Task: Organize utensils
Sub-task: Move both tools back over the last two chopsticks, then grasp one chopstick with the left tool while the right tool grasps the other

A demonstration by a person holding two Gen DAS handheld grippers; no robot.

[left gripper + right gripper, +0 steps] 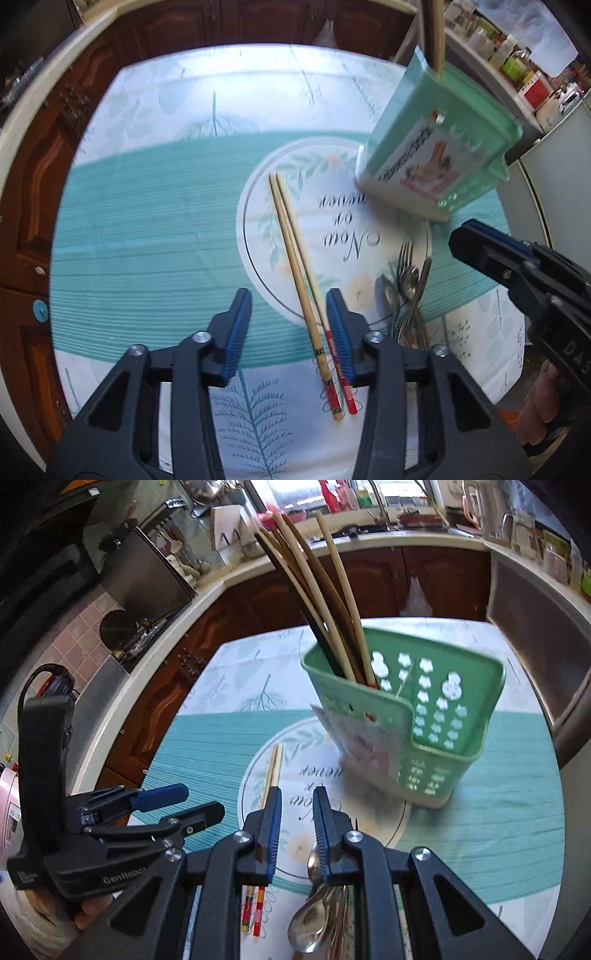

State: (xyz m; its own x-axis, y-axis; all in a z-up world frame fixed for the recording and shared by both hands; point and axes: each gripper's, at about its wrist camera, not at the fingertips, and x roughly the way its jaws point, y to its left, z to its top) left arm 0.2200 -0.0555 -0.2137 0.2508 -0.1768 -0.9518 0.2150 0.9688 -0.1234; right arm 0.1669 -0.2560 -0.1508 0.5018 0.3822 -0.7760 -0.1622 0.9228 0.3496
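Left wrist view: left gripper (290, 325) has its fingers apart over the tablecloth (147, 240), with the loose chopsticks (295, 251) lying just beside the right finger, untouched. Green utensil holder (439, 147) stands far right.

Right wrist view: right gripper (297, 819) is slightly apart with nothing between; spoons and forks (317, 915) lie under it, and the holder sits far right.

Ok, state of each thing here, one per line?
Left gripper: jaws open, one chopstick of the pair between them, not pressed.
Right gripper: jaws open, holding nothing.
Chopstick pair: flat on the tablecloth.
Green holder: upright, chopsticks inside.
Spoons and fork: piled flat.
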